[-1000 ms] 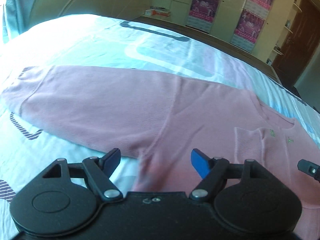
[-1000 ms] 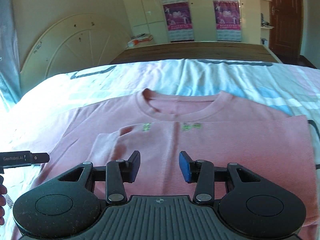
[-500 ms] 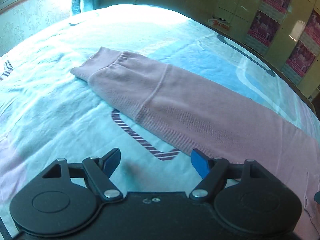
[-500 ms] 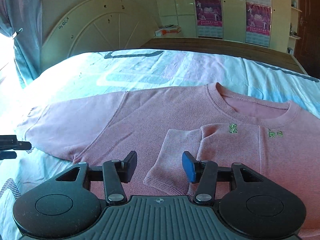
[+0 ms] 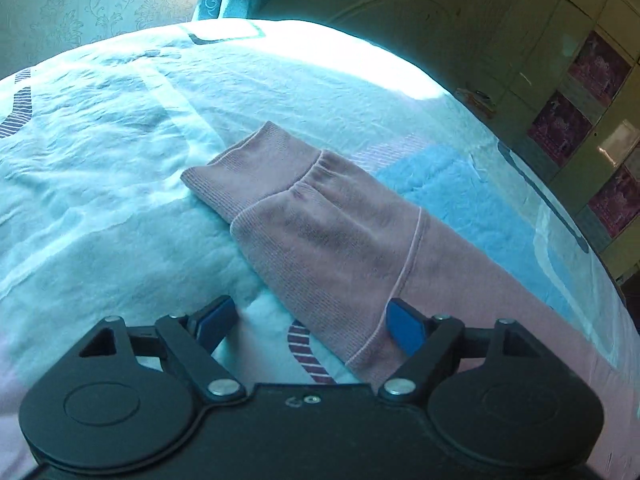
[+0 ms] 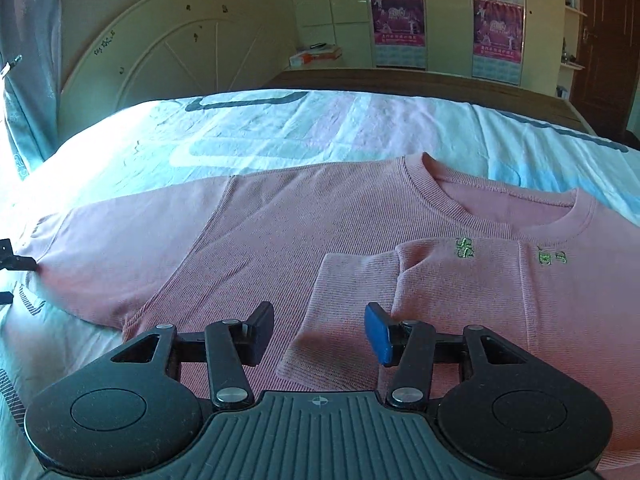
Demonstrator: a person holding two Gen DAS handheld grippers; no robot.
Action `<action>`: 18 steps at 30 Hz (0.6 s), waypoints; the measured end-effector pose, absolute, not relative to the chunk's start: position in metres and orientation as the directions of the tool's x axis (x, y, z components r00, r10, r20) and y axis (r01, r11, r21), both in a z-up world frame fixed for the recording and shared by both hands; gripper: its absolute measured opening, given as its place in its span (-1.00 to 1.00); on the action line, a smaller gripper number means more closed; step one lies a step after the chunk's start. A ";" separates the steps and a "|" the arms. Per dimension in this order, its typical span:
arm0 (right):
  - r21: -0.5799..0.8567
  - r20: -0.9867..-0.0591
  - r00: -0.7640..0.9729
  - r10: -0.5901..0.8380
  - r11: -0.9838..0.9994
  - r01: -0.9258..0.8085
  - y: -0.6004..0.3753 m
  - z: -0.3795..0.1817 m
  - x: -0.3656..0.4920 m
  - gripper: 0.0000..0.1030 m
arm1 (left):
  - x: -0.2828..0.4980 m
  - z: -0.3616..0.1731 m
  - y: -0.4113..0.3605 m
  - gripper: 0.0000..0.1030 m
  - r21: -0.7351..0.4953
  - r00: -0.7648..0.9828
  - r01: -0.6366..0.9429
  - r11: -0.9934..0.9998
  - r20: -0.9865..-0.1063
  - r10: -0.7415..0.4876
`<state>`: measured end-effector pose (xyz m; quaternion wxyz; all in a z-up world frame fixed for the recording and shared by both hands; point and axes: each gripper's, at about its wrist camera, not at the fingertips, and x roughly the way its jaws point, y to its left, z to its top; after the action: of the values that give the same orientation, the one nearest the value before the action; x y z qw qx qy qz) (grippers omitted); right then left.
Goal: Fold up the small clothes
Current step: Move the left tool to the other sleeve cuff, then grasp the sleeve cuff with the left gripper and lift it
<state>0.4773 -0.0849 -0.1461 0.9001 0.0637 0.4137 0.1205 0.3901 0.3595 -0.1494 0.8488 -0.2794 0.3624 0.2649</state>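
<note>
The lower hem of the pink sweater (image 6: 304, 232) is cut off behind the black gripper housing in the right wrist view, and its right shoulder runs out of frame, so the whole outline cannot be made out; at the far left edge only dark tips of the other tool poke in. In the left wrist view the far end of the bed burns out in white glare. Over to the left gripper (image 5: 310, 322): its blue-padded jaws stand wide apart and hold nothing, hovering low over the outstretched sleeve (image 5: 320, 240), the right pad over the sleeve's near edge, the left pad over bare sheet; whether a pad touches the cloth cannot be told. The ribbed cuff (image 5: 248, 168) lies flat beyond it, further left and away. The right gripper (image 6: 319, 332) has just been opening its jaws and now stands parted about halfway, gripping nothing, poised just above the other sleeve's ribbed cuff (image 6: 344, 312), which is folded in across the chest. The sweater is a fine ribbed knit with a round banded collar (image 6: 472, 204) and small green embroidery (image 6: 466, 248), spread flat on a fuzzy pale blue bedsheet (image 5: 120, 184) with darker printed shapes.
</note>
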 end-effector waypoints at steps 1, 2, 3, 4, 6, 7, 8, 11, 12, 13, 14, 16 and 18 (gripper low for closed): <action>0.214 -0.732 0.628 0.266 0.964 -0.160 -0.085 -0.146 0.478 -0.03 | 0.390 -0.149 0.364 0.36 -0.302 0.607 -0.663 0.685 -0.753 0.255; 0.215 -0.733 0.627 0.263 0.964 -0.154 -0.086 -0.147 0.479 -0.03 | 0.391 -0.149 0.368 0.30 -0.316 0.613 -0.669 0.672 -0.746 0.260; 0.217 -0.733 0.628 0.262 0.965 -0.148 -0.087 -0.148 0.479 -0.03 | 0.391 -0.149 0.371 0.08 -0.329 0.619 -0.675 0.661 -0.740 0.264; 0.217 -0.733 0.629 0.259 0.965 -0.144 -0.088 -0.148 0.479 -0.03 | 0.391 -0.149 0.374 -0.27 -0.333 0.619 -0.680 0.653 -0.738 0.269; 0.214 -0.736 0.627 0.254 0.967 -0.140 -0.089 -0.150 0.480 -0.03 | 0.391 -0.152 0.381 -0.79 -0.359 0.621 -0.690 0.629 -0.739 0.259; 0.217 -0.738 0.625 0.255 0.966 -0.139 -0.089 -0.151 0.480 -0.03 | 0.390 -0.154 0.385 -0.83 -0.380 0.626 -0.694 0.612 -0.738 0.251; 0.218 -0.738 0.625 0.256 0.966 -0.138 -0.089 -0.151 0.480 -0.03 | 0.389 -0.154 0.385 -0.85 -0.388 0.630 -0.694 0.607 -0.735 0.251; 0.220 -0.715 0.654 0.248 0.967 -0.126 -0.092 -0.146 0.476 -0.03 | 0.390 -0.147 0.376 -0.90 -0.371 0.646 -0.675 0.638 -0.715 0.268; 0.219 -0.709 0.662 0.243 0.968 -0.121 -0.093 -0.145 0.476 -0.03 | 0.390 -0.143 0.371 -0.90 -0.373 0.660 -0.661 0.652 -0.703 0.267; 0.220 -0.712 0.660 0.240 0.969 -0.116 -0.094 -0.145 0.476 -0.03 | 0.390 -0.138 0.366 -0.90 -0.374 0.671 -0.647 0.664 -0.692 0.264; 0.224 -0.726 0.644 0.242 0.968 -0.111 -0.095 -0.149 0.477 -0.03 | 0.391 -0.132 0.360 -0.91 -0.378 0.687 -0.629 0.679 -0.679 0.258; 0.209 -0.751 0.612 0.248 0.968 -0.135 -0.091 -0.160 0.479 -0.01 | 0.394 -0.117 0.343 -0.91 -0.384 0.721 -0.578 0.720 -0.654 0.230; 0.199 -0.754 0.608 0.249 0.969 -0.149 -0.090 -0.159 0.481 0.01 | 0.402 -0.099 0.317 -0.91 -0.372 0.755 -0.508 0.777 -0.627 0.193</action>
<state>0.4806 -0.0900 -0.1590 0.8948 0.0579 0.4284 0.1112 0.4015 0.3170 -0.0993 0.8967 -0.2707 0.2907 0.1954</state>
